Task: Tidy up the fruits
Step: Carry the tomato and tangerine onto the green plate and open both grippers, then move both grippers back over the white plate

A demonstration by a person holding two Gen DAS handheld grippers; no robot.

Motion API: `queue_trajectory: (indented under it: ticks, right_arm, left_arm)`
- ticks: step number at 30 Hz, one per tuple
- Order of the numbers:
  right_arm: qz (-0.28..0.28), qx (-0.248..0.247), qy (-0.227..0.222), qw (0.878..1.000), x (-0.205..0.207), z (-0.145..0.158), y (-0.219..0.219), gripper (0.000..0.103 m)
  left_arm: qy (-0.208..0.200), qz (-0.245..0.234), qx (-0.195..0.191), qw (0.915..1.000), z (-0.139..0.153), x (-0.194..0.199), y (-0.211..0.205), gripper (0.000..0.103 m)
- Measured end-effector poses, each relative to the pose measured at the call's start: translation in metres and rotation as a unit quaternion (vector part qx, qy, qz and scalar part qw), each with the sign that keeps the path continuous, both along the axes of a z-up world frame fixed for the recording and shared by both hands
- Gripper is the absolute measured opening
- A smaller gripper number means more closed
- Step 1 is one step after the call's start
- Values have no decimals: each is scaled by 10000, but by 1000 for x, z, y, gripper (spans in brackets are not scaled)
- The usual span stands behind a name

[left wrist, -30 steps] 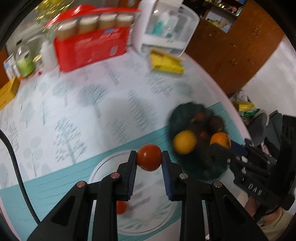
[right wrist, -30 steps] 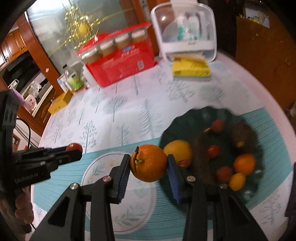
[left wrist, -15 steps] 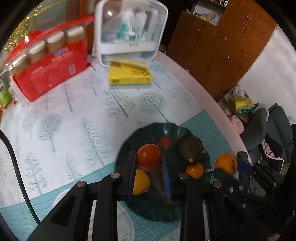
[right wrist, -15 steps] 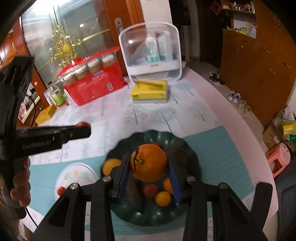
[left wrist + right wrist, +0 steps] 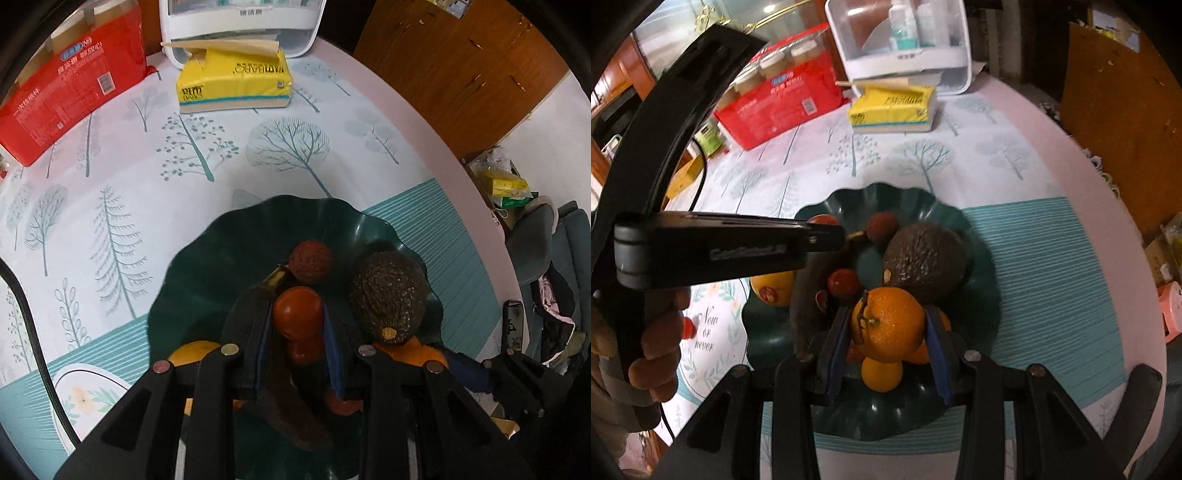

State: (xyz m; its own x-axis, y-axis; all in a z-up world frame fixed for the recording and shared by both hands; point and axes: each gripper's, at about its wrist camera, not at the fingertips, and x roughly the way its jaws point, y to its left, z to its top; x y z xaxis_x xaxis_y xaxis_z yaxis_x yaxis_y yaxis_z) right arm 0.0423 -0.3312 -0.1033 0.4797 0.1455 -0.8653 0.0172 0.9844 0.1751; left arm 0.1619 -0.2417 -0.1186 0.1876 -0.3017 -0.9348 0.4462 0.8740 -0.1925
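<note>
My left gripper (image 5: 297, 334) is shut on a red tomato (image 5: 297, 313) and holds it low over the dark green scalloped bowl (image 5: 207, 266). My right gripper (image 5: 888, 343) is shut on an orange mandarin (image 5: 886, 323) over the same bowl (image 5: 979, 295). The bowl holds a dark avocado (image 5: 388, 295), a red lychee (image 5: 310, 260), a dark brown long fruit (image 5: 807, 291), small oranges (image 5: 881, 373) and small red fruits (image 5: 844, 282). The left gripper also shows in the right wrist view (image 5: 827, 232), reaching in from the left.
A white floral plate (image 5: 701, 354) with a small red fruit (image 5: 687, 328) lies left of the bowl. A yellow tissue pack (image 5: 232, 83), a red carton (image 5: 70, 88) and a white storage box (image 5: 897, 40) stand at the back. The round table's edge (image 5: 461, 177) curves along the right.
Both grippers have moved from the white plate to over the green bowl and lowered into it, each still holding its fruit.
</note>
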Motion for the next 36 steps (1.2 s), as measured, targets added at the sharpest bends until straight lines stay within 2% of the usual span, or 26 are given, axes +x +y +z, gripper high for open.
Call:
queue_trajectory:
  ticks: [3,4,6,8,11,14,23,28,36]
  right_arm:
    - [113,-61,62,9999,4,-4,2,41]
    - [140,-93,90,9998,4,-6,2,41]
    - [221,-47,116,9997,7,-6,2,42]
    - [258,15,94,9996,9,-5,2,45]
    - [284,-18,53,9996,11,-2,3,47]
    - [239,9,80,9997,11,-2,3,47]
    - [98,-26,1,9999,6,6,4,47]
    - [-55,-40,-118,9999,7,15,6,47]
    - [-223,-91,-308,9992,2,33,25,47]
  left_arm:
    - [-18,54,123,9999,-2,0,-3,27]
    - [-35,80,155,9998,-2,0,-2,31]
    - [-88,154,213,9996,0,-2,2,42]
    - [-136,249,213,9994,3,-3,6,65]
    - [-166,485,211,9985,6,-3,16,81]
    - [-79,692,93,9975,9,-3,30,81]
    - [-118,926,20,9956,22,-14,64,81]
    - [-179,1007,-148,9947,32,-20,85,90]
    - [-345,1000,-263,9940,55,-33,118,90]
